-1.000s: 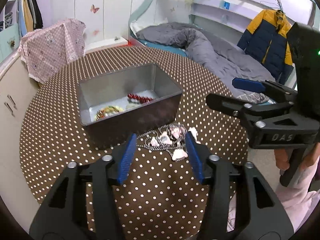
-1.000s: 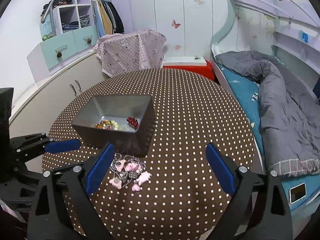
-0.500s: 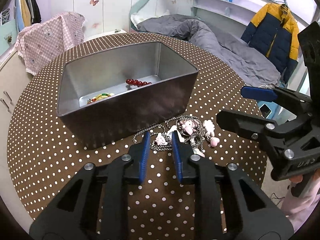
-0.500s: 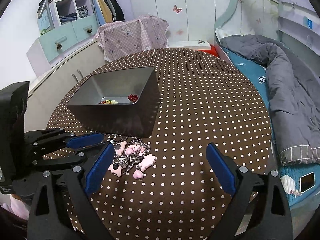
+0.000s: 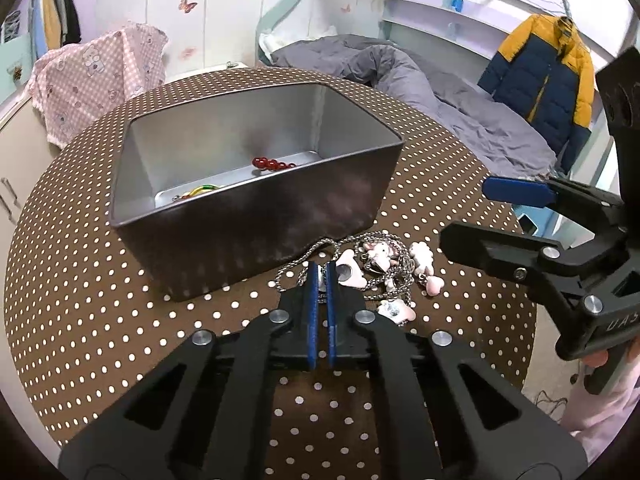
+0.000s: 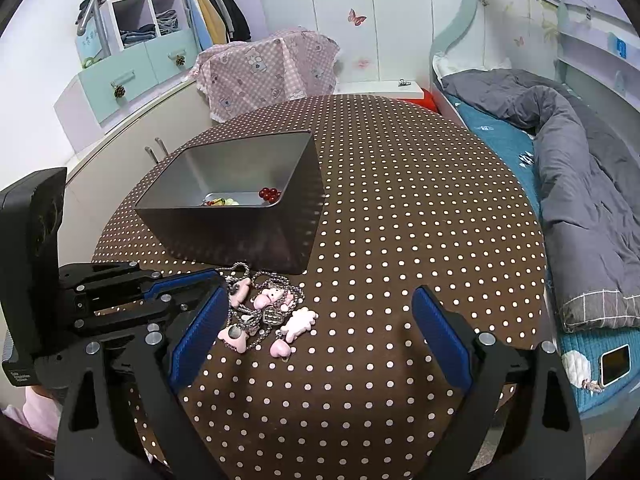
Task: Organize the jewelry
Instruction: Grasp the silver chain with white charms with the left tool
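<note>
A silver chain necklace with pink charms (image 5: 380, 270) lies on the dotted table just in front of a grey metal box (image 5: 256, 208). My left gripper (image 5: 320, 276) is shut on the necklace, pinching a piece of it at its left end. The box holds red beads (image 5: 272, 164) and a yellow-green bracelet (image 5: 200, 191). In the right wrist view the necklace (image 6: 268, 312) lies by the box (image 6: 240, 216), with the left gripper (image 6: 218, 280) at its left edge. My right gripper (image 6: 316, 336) is open and empty, hovering above the table near the necklace.
The round table has a brown cloth with white dots (image 6: 400, 200). A bed with a grey duvet (image 6: 580, 184) stands to the right. A cabinet with a pink checked cover (image 6: 272, 72) stands behind the table. A phone (image 6: 614, 364) lies on the bed's edge.
My left gripper moved forward and down to the necklace and closed from wide open to shut on it. My right gripper stayed open and moved slightly closer to the table.
</note>
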Demonstrator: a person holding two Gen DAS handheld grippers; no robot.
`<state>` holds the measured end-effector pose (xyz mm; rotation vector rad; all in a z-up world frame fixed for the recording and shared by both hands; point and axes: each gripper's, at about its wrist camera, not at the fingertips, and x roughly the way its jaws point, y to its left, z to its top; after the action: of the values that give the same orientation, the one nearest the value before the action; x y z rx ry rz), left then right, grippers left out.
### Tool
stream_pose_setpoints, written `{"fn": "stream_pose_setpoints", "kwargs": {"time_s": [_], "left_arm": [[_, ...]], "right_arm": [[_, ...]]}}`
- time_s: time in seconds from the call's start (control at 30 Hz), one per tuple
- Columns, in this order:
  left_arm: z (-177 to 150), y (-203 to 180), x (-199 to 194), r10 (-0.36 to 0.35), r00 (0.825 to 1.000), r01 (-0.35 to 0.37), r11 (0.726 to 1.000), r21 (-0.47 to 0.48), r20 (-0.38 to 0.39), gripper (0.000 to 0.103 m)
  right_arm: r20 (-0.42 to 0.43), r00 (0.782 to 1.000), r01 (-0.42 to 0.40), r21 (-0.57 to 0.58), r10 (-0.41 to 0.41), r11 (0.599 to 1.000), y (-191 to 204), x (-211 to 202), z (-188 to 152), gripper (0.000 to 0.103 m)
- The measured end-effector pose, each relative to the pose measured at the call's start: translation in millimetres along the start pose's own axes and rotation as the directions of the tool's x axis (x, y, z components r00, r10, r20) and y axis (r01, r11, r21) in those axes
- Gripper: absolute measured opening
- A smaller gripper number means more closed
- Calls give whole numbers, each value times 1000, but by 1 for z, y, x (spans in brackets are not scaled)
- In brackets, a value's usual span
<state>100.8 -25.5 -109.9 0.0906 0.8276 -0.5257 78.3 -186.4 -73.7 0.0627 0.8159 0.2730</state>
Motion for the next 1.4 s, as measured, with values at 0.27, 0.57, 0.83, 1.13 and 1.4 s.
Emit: {"fn": "stream_pose_setpoints", "kwargs": {"time_s": [0.27,0.57,0.83,1.13,1.4], "left_arm": [[3,5,-18,1,999,0,1000,-18,46,2],[1,-1,-10,-5,1000,4,1000,30,13,4],[4,6,-3,11,1000,-11,1000,22,-14,55],[4,2,5,12,999,-10,998,67,-36,24],[8,-2,6,50,998,-45,989,138,-38,24]], "right_arm": [[-1,1000,-7,1,7,1000,2,2,0,89],[-2,1000,-24,-41,24,999,18,4,1,89],[-9,1000,-13,-22,13,1000,11,5,-1,89],[-13,1000,-15,-29,15,999,12,6,2,89],[-16,1000,-10,-14,10,1000,9,7,0,89]]}}
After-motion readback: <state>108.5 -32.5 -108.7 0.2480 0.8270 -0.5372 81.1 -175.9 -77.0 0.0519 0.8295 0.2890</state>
